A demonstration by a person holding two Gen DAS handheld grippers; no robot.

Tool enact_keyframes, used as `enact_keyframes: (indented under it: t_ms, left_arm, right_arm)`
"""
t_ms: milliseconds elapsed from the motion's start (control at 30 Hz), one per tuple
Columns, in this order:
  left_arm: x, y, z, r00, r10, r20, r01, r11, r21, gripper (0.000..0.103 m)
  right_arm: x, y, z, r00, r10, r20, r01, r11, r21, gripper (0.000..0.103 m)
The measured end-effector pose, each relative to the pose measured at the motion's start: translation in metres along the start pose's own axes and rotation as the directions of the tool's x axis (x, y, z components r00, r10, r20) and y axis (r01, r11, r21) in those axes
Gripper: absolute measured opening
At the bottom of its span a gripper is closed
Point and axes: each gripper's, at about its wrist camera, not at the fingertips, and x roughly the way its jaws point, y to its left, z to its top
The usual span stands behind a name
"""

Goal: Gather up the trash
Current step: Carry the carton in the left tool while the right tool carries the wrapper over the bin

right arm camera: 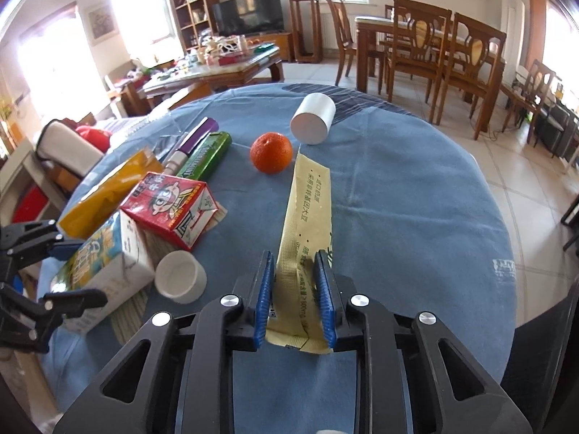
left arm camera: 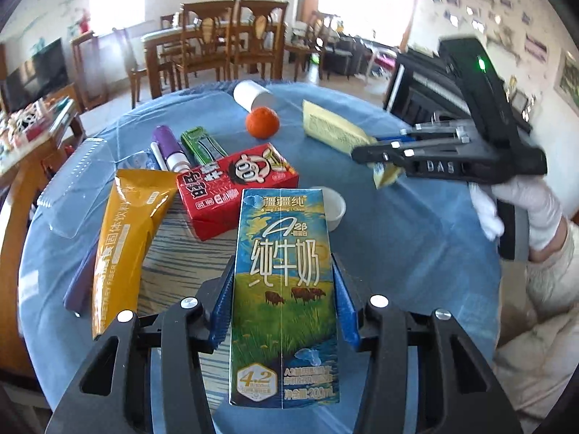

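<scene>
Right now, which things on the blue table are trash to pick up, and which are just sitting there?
Trash for the job:
- milk carton, clamped in the left gripper
- yellow sachet, pinched in the right gripper
- red drink box
- orange pouch

Probably just lying about:
- tangerine
- purple marker
- white cup

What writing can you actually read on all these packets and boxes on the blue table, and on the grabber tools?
"纯牛奶", "A2β", "4.2", "200mL": blue milk carton between the left gripper's pads.
"固体饮料": orange pouch.
"DAS": right gripper body.
"进口奶源": pale yellow sachet pinched by the right gripper.
Red milk carton and green gum pack: lettering too distorted to read.
</scene>
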Motion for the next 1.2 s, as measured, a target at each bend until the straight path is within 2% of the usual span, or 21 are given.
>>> enact_keyframes:
  t_ms: [100,367,567,967,1200]
  left_arm:
    - [-0.012,-0.003,0.0,0.999,0.004,0.044,-0.002,0.999,-0.035,0.048]
    - [-0.039,-0.032,0.008,0.989,0.001,0.145,0.009,0.998,-0.064,0.048]
    - [-0.037,-0.067,0.026,0.981,-0.053,0.185,0.063,0.997,-0.05,0.048]
    - [0.011,-0.156,0.064,0.966,-0.19,0.173,0.187,0.982,0.035,0.048]
    - [0.047,-0.2,0.085,0.946,-0.292,0.139,0.285,0.956,0.072,0.048]
  right_arm:
    - [-0.01,-0.003,-0.003,0.999,0.027,0.016,-0.028,1.0,0.014,0.019]
    - [-0.059,-0.022,-0.013,0.986,0.129,0.105,-0.134,0.99,0.04,0.018]
    - [-0.103,-0.048,-0.025,0.975,0.148,0.165,-0.159,0.986,0.052,0.019]
    - [-0.179,-0.143,-0.075,0.969,0.062,0.241,-0.103,0.981,0.162,0.019]
    - [-0.207,-0.206,-0.113,0.967,-0.01,0.255,-0.061,0.961,0.269,0.019]
